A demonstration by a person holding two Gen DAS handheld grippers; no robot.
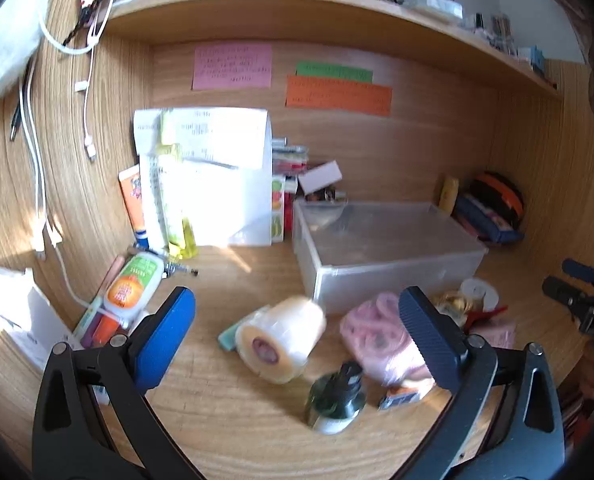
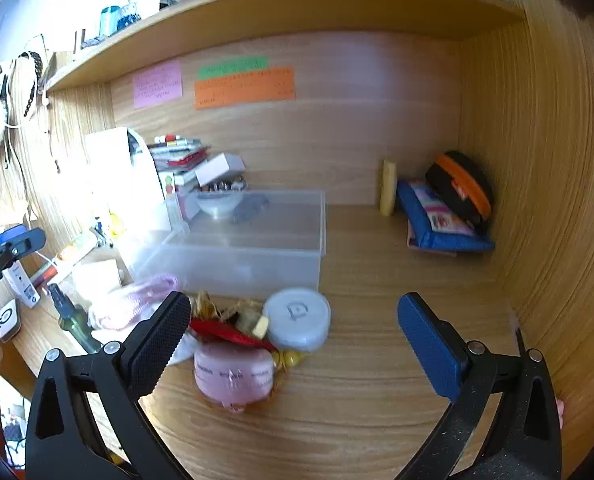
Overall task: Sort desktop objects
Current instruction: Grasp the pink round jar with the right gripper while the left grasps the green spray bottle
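Observation:
A clear plastic bin (image 1: 381, 248) stands on the wooden desk; it also shows in the right wrist view (image 2: 253, 240). In front of it lie a clear tape roll (image 1: 281, 338), a pink bag (image 1: 377, 336), a dark green bottle (image 1: 335, 398) and a white round case (image 2: 297, 318). A pink jar (image 2: 233, 376) and a red-and-gold trinket (image 2: 225, 330) lie by the case. My left gripper (image 1: 297, 336) is open and empty above the tape roll. My right gripper (image 2: 293, 336) is open and empty over the case and jar.
Papers and boxes (image 1: 213, 176) lean against the back wall at left. A glue bottle (image 1: 133, 288) and pens lie at the left. A blue pouch and black-orange case (image 2: 453, 208) sit in the right corner. Cables (image 1: 37, 168) hang on the left wall. A shelf (image 1: 297, 8) runs overhead.

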